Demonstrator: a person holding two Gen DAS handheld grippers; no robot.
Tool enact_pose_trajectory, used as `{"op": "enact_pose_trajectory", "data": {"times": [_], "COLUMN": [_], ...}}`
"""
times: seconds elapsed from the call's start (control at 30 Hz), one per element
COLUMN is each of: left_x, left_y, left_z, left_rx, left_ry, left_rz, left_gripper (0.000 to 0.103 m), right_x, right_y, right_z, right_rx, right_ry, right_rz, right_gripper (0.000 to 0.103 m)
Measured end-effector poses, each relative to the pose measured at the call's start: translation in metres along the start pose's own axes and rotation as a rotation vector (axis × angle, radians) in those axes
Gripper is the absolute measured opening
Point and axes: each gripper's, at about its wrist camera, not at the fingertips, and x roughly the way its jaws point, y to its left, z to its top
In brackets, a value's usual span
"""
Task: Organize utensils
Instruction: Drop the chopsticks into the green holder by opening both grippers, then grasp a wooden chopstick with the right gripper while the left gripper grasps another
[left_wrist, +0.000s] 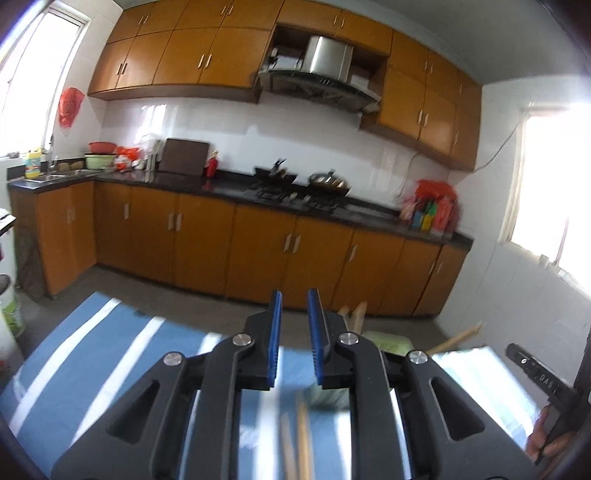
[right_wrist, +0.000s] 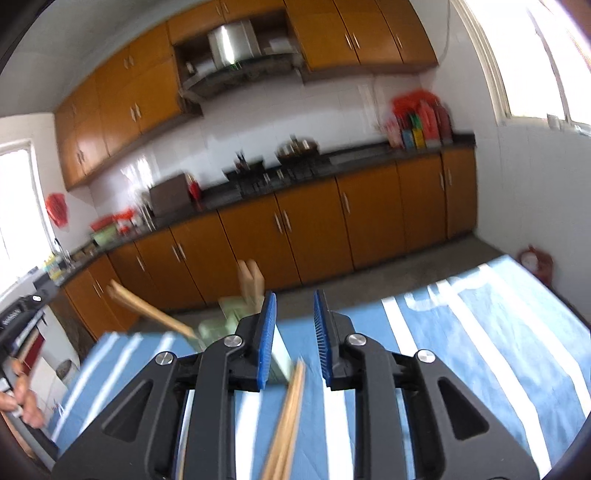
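Note:
A pale green utensil holder (right_wrist: 229, 314) stands on the blue striped tablecloth (right_wrist: 461, 332), with wooden chopsticks (right_wrist: 147, 308) sticking out of it at a slant. It also shows in the left wrist view (left_wrist: 391, 341), just right of my left gripper. A loose pair of wooden chopsticks (right_wrist: 290, 417) lies on the cloth under my right gripper (right_wrist: 294, 301), which is open and empty. The same pair shows blurred under my left gripper (left_wrist: 294, 299), which is open and empty. The other gripper (left_wrist: 535, 373) shows at the right edge.
Orange kitchen cabinets (left_wrist: 258, 240) and a dark counter (left_wrist: 229, 188) with a stove (left_wrist: 295, 188) run along the far wall. The tablecloth's far edge (left_wrist: 122, 302) drops to a grey floor. A white bucket (left_wrist: 9, 306) stands at the left.

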Motion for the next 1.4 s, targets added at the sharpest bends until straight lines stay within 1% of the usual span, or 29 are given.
{"op": "enact_pose_trajectory", "data": {"times": [0.07,0.1,0.13,0.23,0.27,0.33,0.43,0.53,0.77,0.8,0.87,0.9,0.97,1.07,1.1,1.2,1.27,1.4], "left_x": [0.002,0.006,0.009,0.021,0.026,0.031,0.034,0.035,0.042,0.043,0.046,0.048,0.051,0.056,0.058,0.062,0.066,0.070], "left_y": [0.015,0.025,0.034,0.054,0.062,0.070,0.076,0.078,0.065,0.063,0.057,0.055,0.048,0.037,0.033,0.021,0.013,0.002], "left_z": [-0.022,-0.036,-0.049,-0.082,-0.096,-0.116,-0.135,-0.149,-0.161,-0.162,-0.166,-0.168,-0.173,-0.179,-0.181,-0.187,-0.192,-0.201], "left_rx": [0.010,0.010,0.004,-0.025,-0.041,-0.062,-0.075,-0.078,-0.074,-0.073,-0.070,-0.070,-0.068,-0.061,-0.055,-0.033,-0.012,0.018], "left_ry": [0.056,0.096,0.138,0.250,0.291,0.346,0.389,0.420,0.462,0.468,0.480,0.486,0.502,0.523,0.530,0.550,0.569,0.598], "left_rz": [0.040,0.054,0.068,0.085,0.088,0.087,0.077,0.066,0.038,0.032,0.014,0.004,-0.019,-0.053,-0.065,-0.098,-0.112,-0.111], "left_gripper": [0.017,0.017,0.017,0.017,0.017,0.017,0.017,0.017,0.017,0.017,0.017,0.017,0.017,0.017,0.017,0.017,0.016,0.015], "right_x": [0.014,0.018,0.027,0.049,0.054,0.064,0.073,0.077,0.081,0.080,0.080,0.081,0.082,0.082,0.082,0.080,0.079,0.079], "right_y": [-0.008,-0.010,-0.011,-0.006,-0.004,0.005,0.017,0.026,0.032,0.032,0.031,0.029,0.021,0.005,-0.003,-0.020,-0.025,-0.022], "right_z": [-0.027,-0.037,-0.053,-0.096,-0.107,-0.130,-0.154,-0.163,-0.173,-0.172,-0.173,-0.172,-0.170,-0.164,-0.162,-0.157,-0.156,-0.157], "right_rx": [0.002,0.004,0.011,0.025,0.023,0.006,-0.027,-0.049,-0.116,-0.132,-0.157,-0.159,-0.143,-0.102,-0.081,-0.033,-0.024,-0.056], "right_ry": [0.089,0.121,0.172,0.310,0.344,0.409,0.467,0.485,0.490,0.485,0.477,0.473,0.467,0.449,0.441,0.431,0.431,0.427], "right_rz": [-0.021,-0.026,-0.030,0.000,0.008,0.025,0.031,0.030,-0.016,-0.024,-0.050,-0.063,-0.086,-0.154,-0.189,-0.237,-0.237,-0.244], "right_gripper": [0.022,0.022,0.022,0.022,0.022,0.022,0.022,0.022,0.021,0.019,0.009,0.009,0.008,0.008,0.008,0.008,0.008,0.008]}}
